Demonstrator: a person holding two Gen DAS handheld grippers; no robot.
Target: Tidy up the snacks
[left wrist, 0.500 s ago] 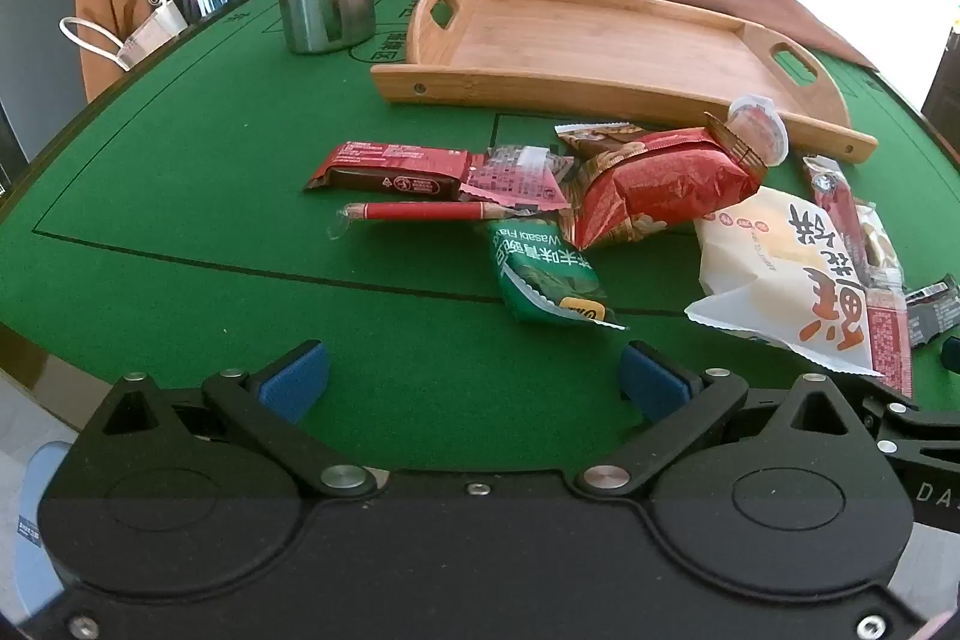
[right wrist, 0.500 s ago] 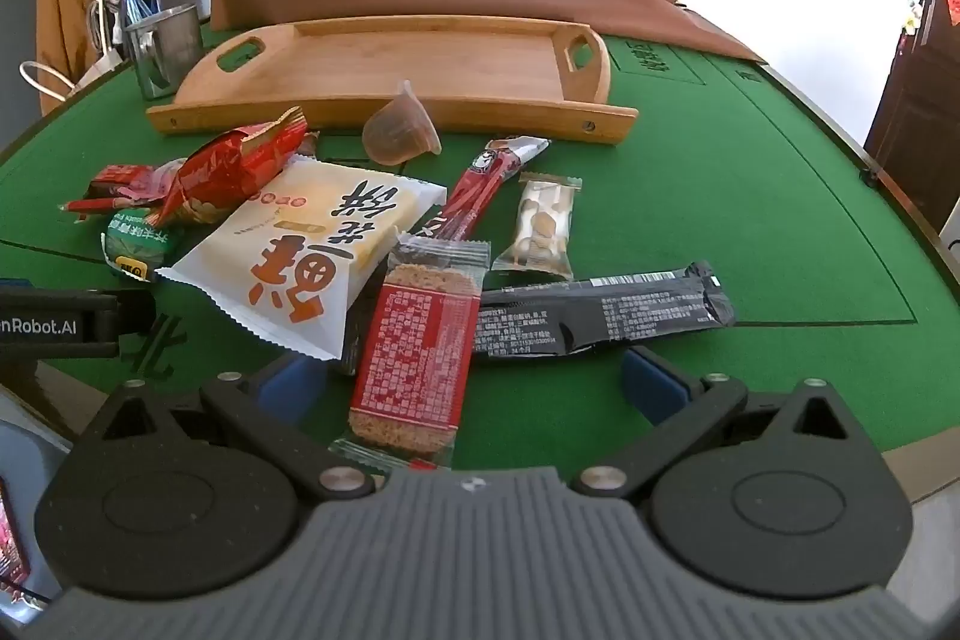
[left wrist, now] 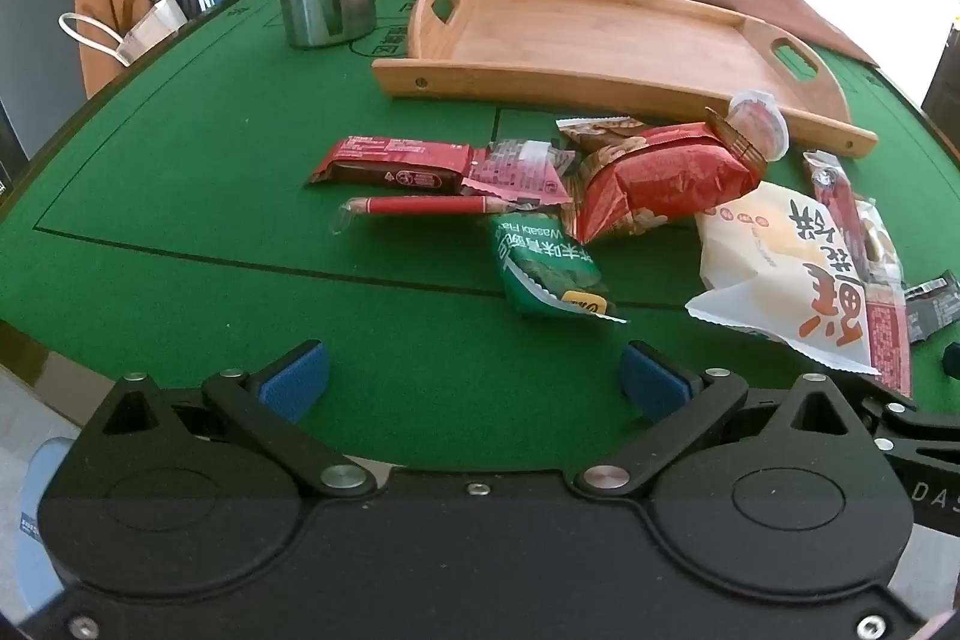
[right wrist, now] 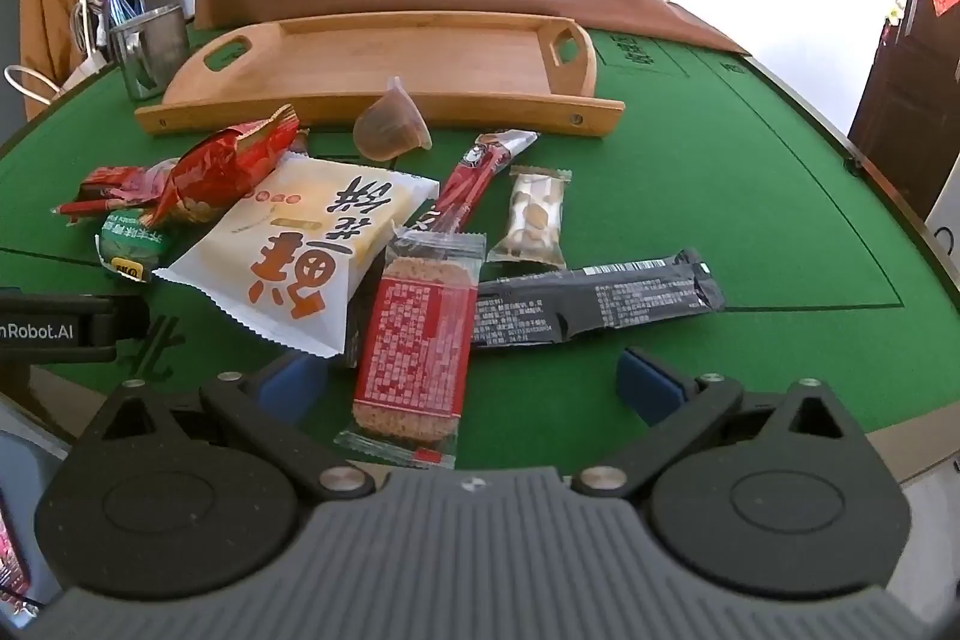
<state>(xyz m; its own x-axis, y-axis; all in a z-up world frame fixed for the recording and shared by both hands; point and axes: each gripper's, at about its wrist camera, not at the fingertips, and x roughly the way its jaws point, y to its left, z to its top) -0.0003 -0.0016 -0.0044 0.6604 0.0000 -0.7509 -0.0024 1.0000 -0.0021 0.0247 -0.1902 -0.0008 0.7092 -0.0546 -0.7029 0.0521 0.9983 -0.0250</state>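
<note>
The left gripper [left wrist: 474,381] stood with its jaws fully spread and nothing between them, only bare green felt; nothing had shifted since half a second before, and the snacks lay where they had been. Just ahead of its right pad lay the green wasabi packet [left wrist: 549,268], long axis running away from the jaws. Farther out, a dark red bar [left wrist: 393,163] and a thin red stick [left wrist: 420,206] lay crosswise, and a crinkled red bag [left wrist: 660,184] sat to the right.

The right gripper [right wrist: 474,381] was likewise wide open and gripping nothing. A clear-wrapped red cracker pack [right wrist: 417,340] lay between the pads without touching them, pointing away from the jaws. To its left leaned the white pastry bag [right wrist: 312,250]; to its right the black bar [right wrist: 594,301] ran crosswise. Beyond were a nut packet [right wrist: 536,217], a red-and-white stick [right wrist: 474,178] and a jelly cup [right wrist: 387,127].

Past the pile, the wooden tray [right wrist: 384,109] lay broadside and empty. Open felt stretched right of the right jaws to the table [right wrist: 750,196] edge.
</note>
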